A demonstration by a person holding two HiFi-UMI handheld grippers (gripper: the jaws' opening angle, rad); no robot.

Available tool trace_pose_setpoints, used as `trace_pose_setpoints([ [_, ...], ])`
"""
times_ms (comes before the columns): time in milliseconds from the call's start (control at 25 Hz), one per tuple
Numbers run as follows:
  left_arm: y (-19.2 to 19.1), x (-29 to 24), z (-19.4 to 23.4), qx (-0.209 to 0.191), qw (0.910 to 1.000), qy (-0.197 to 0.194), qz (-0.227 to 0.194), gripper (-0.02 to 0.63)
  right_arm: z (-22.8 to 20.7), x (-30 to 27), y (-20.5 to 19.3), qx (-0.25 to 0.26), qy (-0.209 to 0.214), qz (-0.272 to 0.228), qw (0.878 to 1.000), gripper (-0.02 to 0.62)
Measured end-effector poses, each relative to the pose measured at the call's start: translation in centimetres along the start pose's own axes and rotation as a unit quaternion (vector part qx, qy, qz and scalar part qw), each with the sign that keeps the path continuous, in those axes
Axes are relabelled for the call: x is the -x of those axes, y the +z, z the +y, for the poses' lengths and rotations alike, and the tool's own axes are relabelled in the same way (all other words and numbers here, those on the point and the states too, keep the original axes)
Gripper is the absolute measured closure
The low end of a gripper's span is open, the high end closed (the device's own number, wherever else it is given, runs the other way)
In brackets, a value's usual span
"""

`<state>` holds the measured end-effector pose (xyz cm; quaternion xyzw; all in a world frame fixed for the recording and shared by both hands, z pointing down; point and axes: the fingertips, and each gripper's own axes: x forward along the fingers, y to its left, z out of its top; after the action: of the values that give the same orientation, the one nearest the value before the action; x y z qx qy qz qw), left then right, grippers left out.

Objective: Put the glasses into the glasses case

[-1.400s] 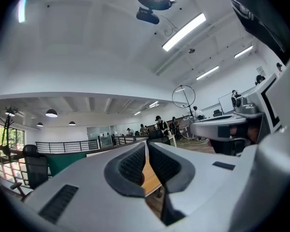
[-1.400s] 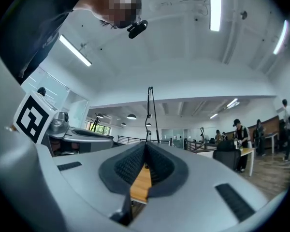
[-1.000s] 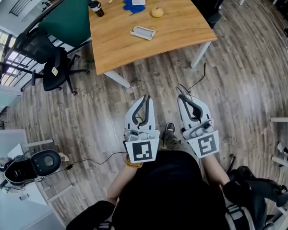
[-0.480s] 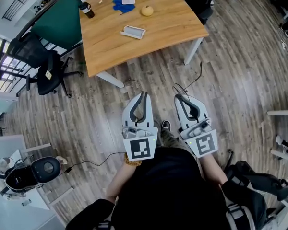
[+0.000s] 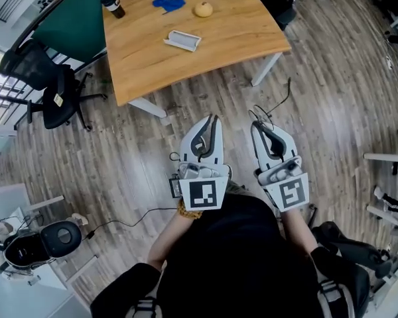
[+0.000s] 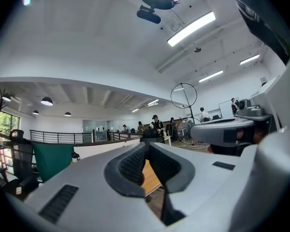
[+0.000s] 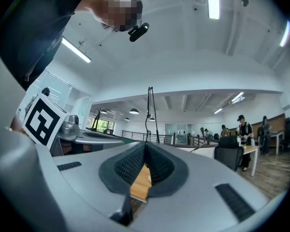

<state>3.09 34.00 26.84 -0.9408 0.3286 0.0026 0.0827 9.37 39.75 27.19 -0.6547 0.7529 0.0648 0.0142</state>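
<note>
The left gripper [image 5: 214, 120] has its jaws pressed together with nothing between them. The right gripper [image 5: 257, 128] is the same, closed on air, with only a sliver of tabletop showing through the gap below where the jaws meet. Both are held level in front of the person [image 5: 239, 264], side by side, pointing toward the wooden table [image 5: 239, 38]. This reads as a carrying posture, since nothing is within reach (the floor [image 5: 119, 164], not the table, lies under them).

On the table, well apart from both grippers, lies the pale glasses case [image 5: 182, 40]. It looks open and sits near the middle, where either gripper could come at it. Beyond it, toward the far edge, are a blue cloth [image 5: 166, 2], a yellow round fruit [image 5: 202, 9] and a dark cup [image 5: 113, 6]. The glasses are too small to pick out from here; they may lie by the cloth. By my judgement the task has not begun, and closing the distance comes first.
</note>
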Motion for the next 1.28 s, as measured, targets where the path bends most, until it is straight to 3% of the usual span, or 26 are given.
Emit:
trace_pose_setpoints([
  [400, 0.1, -5.5, 7.0, 0.009, 0.9997, 0.009, -0.022, 0.566, -0.5, -8.8, -0.6, 0.011, 0.03, 0.013, 0.999, 0.581],
  [760, -0.3, -9.1, 12.1, 0.005, 0.9995, -0.001, -0.03, 0.566, -1.0, -15.9, -0.7, 0.018, 0.03, 0.018, 0.999, 0.581],
  [1280, -1.7, -11.4, 18.9, 0.036, 0.9987, -0.006, -0.035, 0.566, 0.6, -24.3, -1.4, 0.019, 0.032, 0.041, 0.998, 0.581],
])
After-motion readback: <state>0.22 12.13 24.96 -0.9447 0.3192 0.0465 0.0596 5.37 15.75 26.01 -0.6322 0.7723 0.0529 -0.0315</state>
